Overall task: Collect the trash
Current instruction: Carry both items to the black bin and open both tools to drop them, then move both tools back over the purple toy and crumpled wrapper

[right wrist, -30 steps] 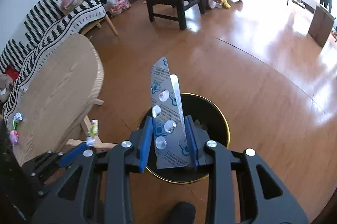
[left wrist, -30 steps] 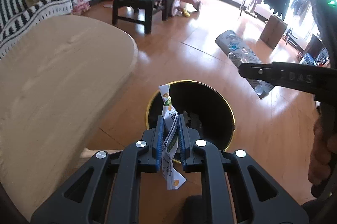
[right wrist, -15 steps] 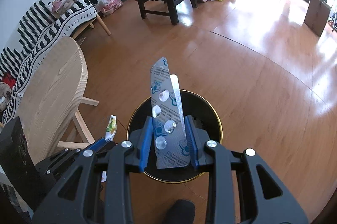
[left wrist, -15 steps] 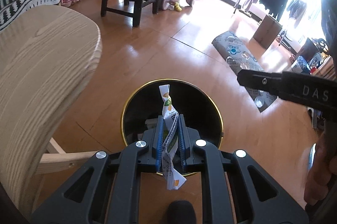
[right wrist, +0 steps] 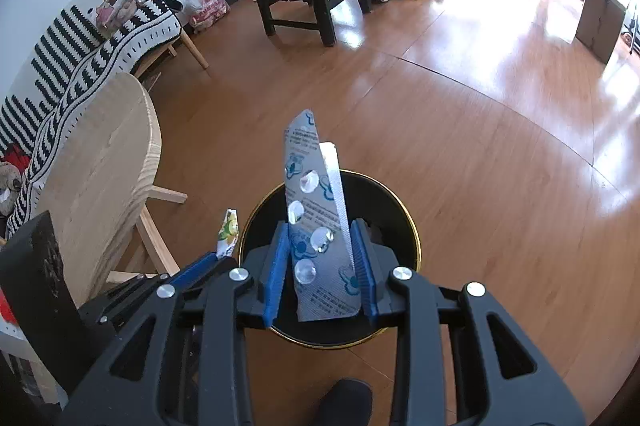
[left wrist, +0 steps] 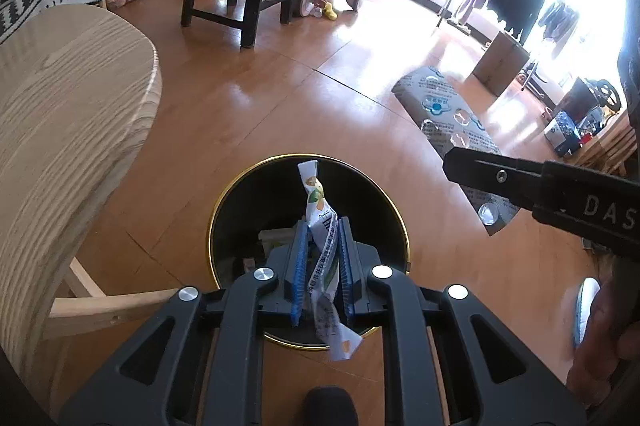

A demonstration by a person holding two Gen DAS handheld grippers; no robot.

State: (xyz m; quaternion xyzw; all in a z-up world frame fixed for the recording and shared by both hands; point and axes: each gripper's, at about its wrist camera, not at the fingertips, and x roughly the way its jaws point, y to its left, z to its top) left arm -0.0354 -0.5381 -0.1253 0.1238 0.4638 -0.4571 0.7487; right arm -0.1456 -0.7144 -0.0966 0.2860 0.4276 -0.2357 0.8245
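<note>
Now both grippers hang over the black bin (left wrist: 308, 250), which has slid from 1 o'clock to centre. The left gripper (left wrist: 322, 258) clenches a twisted wrapper (left wrist: 320, 222); the right gripper (right wrist: 322, 262) grasps a blister pack (right wrist: 312, 226). Release looks next.

Right tongs (right wrist: 322, 262) clamp blister pack (right wrist: 316, 234) above black bin (right wrist: 414, 238); left tongs (right wrist: 208, 264) pinch wrapper (right wrist: 227, 234)

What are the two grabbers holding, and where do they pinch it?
Left gripper pinches a wrapper mid-length. Right gripper pinches a blister pack near its lower end.
</note>
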